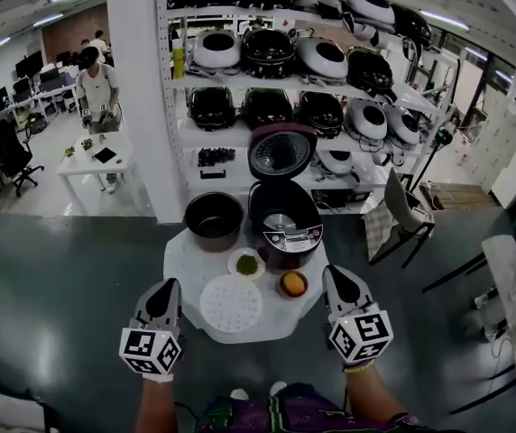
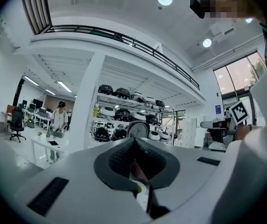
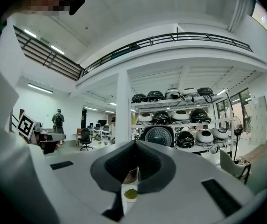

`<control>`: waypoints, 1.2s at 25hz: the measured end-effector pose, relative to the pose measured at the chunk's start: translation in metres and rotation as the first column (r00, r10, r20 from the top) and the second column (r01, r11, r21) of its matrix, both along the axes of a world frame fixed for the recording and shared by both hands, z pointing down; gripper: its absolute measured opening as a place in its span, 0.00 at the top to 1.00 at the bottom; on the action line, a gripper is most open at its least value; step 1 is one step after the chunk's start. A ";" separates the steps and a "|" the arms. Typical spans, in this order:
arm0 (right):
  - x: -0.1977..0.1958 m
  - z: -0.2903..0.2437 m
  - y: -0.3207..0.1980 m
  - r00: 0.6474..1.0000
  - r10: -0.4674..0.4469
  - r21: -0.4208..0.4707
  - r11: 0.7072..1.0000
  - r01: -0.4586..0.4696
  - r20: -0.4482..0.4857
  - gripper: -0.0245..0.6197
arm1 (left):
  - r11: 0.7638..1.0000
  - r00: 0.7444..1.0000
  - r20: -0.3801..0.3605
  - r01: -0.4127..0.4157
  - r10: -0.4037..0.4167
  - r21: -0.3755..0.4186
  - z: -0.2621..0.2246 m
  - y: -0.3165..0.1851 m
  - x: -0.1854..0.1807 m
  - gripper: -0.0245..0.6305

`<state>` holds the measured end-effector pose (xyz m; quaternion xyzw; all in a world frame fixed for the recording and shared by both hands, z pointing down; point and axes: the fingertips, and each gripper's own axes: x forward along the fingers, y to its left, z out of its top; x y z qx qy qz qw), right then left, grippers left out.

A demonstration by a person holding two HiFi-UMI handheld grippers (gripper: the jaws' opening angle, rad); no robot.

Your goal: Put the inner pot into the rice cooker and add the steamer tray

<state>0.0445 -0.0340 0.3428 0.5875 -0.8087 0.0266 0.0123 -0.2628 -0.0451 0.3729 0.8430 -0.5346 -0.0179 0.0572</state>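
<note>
On a round white table point(image 1: 181, 269) stand the dark empty inner pot point(image 1: 214, 219) at the back left and the open rice cooker point(image 1: 284, 224) beside it, with its lid point(image 1: 281, 152) raised. The white perforated steamer tray point(image 1: 231, 303) lies flat near the table's front edge. My left gripper point(image 1: 167, 289) hovers at the table's front left, shut and empty. My right gripper point(image 1: 336, 276) is at the front right, also shut and empty. Both point level toward the table. The left gripper view point(image 2: 134, 143) and right gripper view point(image 3: 134, 146) show the jaws closed together.
A small dish of green beans point(image 1: 247, 264) and a bowl of something orange point(image 1: 292, 284) sit between the tray and the cooker. Shelves point(image 1: 285, 79) of rice cookers rise behind the table beside a white pillar point(image 1: 141, 88). A chair point(image 1: 407, 210) stands to the right; a person point(image 1: 96, 84) works at a far desk.
</note>
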 end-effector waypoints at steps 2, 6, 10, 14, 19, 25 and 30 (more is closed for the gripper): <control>0.002 -0.002 -0.019 1.000 -0.015 0.017 1.000 0.015 0.004 0.95 | 1.000 1.000 -0.001 0.000 0.000 0.002 0.002 -0.015 0.008 0.93; 0.009 -0.013 -0.056 0.998 -0.062 0.038 0.997 0.061 0.013 0.95 | 1.000 0.999 -0.030 0.016 -0.016 0.001 -0.005 -0.034 0.028 0.93; 0.011 -0.021 -0.082 0.992 -0.120 0.056 0.991 0.118 0.029 0.95 | 0.998 0.998 0.002 0.062 -0.062 0.025 -0.018 -0.052 0.035 0.93; 0.021 -0.025 -0.101 0.987 -0.161 0.070 0.985 0.160 0.012 0.95 | 0.996 0.996 0.005 0.083 -0.084 0.025 -0.020 -0.062 0.054 0.93; 0.051 -0.022 -0.116 0.985 -0.170 0.069 0.984 0.167 0.040 0.95 | 0.992 0.992 0.007 0.126 -0.126 0.025 -0.017 -0.069 0.073 0.93; 0.056 -0.016 -0.132 0.981 -0.188 0.058 0.981 0.185 0.050 0.95 | 0.992 0.992 0.019 0.122 -0.123 0.037 -0.020 -0.084 0.081 0.93; 0.050 -0.018 -0.147 0.984 -0.171 0.054 0.984 0.168 0.045 0.95 | 0.999 0.998 0.056 -0.007 0.005 0.039 -0.021 -0.114 0.092 0.60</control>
